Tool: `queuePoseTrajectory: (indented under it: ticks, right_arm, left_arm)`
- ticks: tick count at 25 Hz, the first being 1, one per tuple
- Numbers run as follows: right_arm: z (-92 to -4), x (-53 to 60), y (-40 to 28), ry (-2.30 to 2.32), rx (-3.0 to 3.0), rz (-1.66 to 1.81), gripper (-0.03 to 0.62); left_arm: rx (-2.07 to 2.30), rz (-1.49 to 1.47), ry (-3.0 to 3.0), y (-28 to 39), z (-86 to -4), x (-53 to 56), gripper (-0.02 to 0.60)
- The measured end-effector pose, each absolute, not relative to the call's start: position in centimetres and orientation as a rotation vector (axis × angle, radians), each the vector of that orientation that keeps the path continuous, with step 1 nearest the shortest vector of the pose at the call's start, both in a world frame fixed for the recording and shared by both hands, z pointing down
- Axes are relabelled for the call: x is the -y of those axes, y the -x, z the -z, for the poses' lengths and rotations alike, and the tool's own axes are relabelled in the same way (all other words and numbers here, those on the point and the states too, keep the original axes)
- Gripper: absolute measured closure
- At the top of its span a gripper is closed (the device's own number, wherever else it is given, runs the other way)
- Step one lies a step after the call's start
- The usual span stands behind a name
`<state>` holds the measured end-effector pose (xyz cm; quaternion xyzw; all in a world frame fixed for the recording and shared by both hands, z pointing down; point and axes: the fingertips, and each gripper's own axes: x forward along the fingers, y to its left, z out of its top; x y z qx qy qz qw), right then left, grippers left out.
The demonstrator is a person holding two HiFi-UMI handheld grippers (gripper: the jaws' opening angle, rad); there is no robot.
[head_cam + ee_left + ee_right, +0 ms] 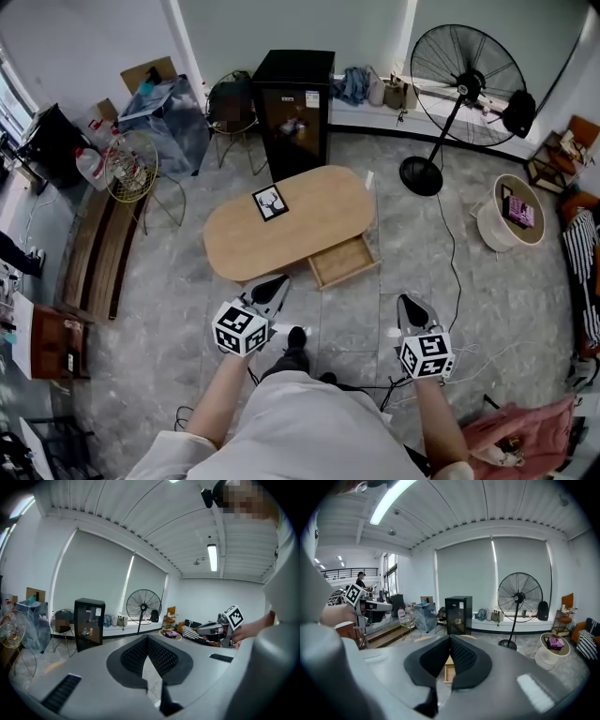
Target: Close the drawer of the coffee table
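behind the coffee table [309, 220], cabinet [293, 103], fan [469, 86]

The table [309, 211] stands in the middle of the floor. A card [270, 202] lies on the table, toward its left end. The drawer [343, 262] sticks out of the table's near side, at its right end. A cabinet [294, 98] stands behind the table. A fan [466, 84] stands behind the table, to the right. A bench [98, 253] lies left of the table.

Oval wooden coffee table [314, 220] standing on grey tiled floor [450, 291], one square black-and-white deer card [270, 202] flat on top toward the far edge, drawer [342, 262] open at the near right side.
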<state>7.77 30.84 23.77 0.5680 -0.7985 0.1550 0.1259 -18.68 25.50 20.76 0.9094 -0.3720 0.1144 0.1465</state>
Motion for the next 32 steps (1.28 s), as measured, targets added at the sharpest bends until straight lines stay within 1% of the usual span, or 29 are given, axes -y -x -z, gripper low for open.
queuePoseTrajectory:
  ticks: [16, 24, 32]
  right_arm:
    - [-26.7, -22.4, -5.2, -1.778, 2.139, -0.536, 0.583]
    - [-28.0, -19.4, -4.4, -1.822, 2.079, -0.591, 0.583]
    - [-31.0, -17.1, -4.0, -1.797, 2.059, -0.678, 0.583]
  left_arm:
    - [0.819, -0.417, -2.662, 19.5, -24.7, -12.6, 0.575]
    - [0.718, -0.442, -2.683, 19.0, -26.2, -8.2, 0.575]
    - [0.667, -0.474, -2.648, 17.7, -29.0, -6.2, 0.575]
